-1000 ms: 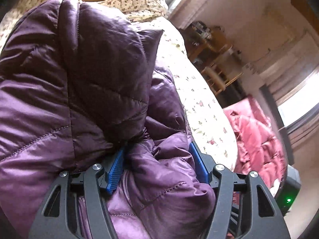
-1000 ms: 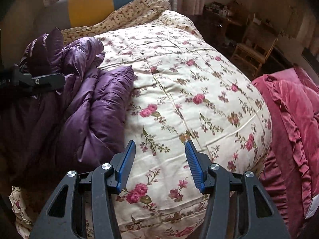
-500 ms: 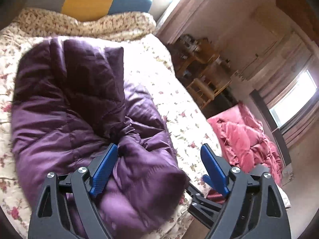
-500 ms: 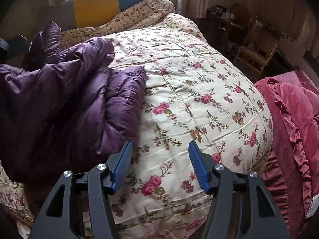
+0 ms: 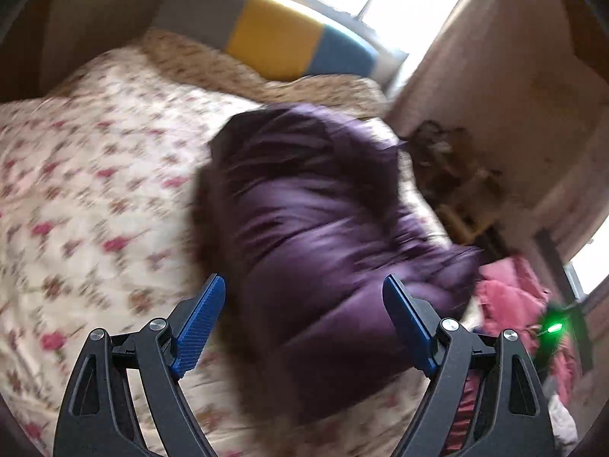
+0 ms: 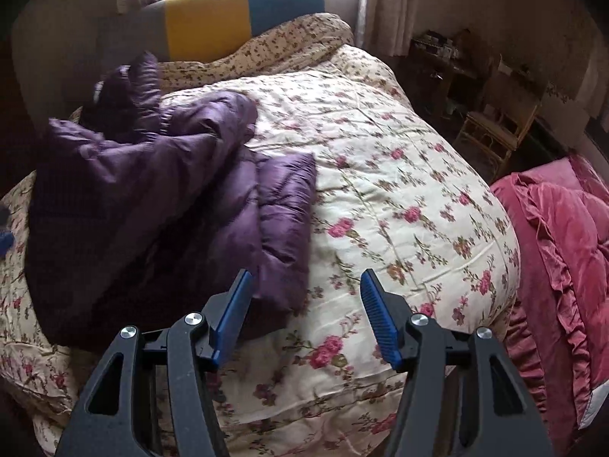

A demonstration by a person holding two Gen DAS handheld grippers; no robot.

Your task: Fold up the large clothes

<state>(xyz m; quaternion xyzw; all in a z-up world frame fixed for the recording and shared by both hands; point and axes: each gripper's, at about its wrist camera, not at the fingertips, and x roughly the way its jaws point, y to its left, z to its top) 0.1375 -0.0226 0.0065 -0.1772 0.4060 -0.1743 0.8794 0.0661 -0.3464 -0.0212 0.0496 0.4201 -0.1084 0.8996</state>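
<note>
A dark purple quilted puffer jacket (image 6: 160, 205) lies bunched on the cream quilt printed with pink roses (image 6: 399, 198) that covers the bed, toward the bed's left side in the right wrist view. Its glossy padded panels are folded over one another, with one squared-off flap (image 6: 285, 205) resting flat on the quilt at the jacket's right edge and a darker rumpled part, perhaps the collar or hood, sticking up at the far end near the headboard.

The left gripper (image 5: 304, 327) hangs above the jacket (image 5: 323, 236) with its blue ribbed pads spread wide and nothing between them; that view is smeared with motion blur, so the fabric's folds are hard to read. The right gripper (image 6: 306, 316) hovers over the near edge of the bed, jaws likewise apart and empty, its left pad (image 6: 232, 316) lined up over the jacket's near corner.

Behind the bed stands a padded headboard in grey, yellow and teal bands (image 6: 228, 15), with a second small-flowered beige cover (image 6: 289, 45) heaped against it. A rose-pink ruffled velvet bedspread (image 6: 563, 251) lies to the right, and a wicker chair (image 6: 491, 133) stands beyond it.
</note>
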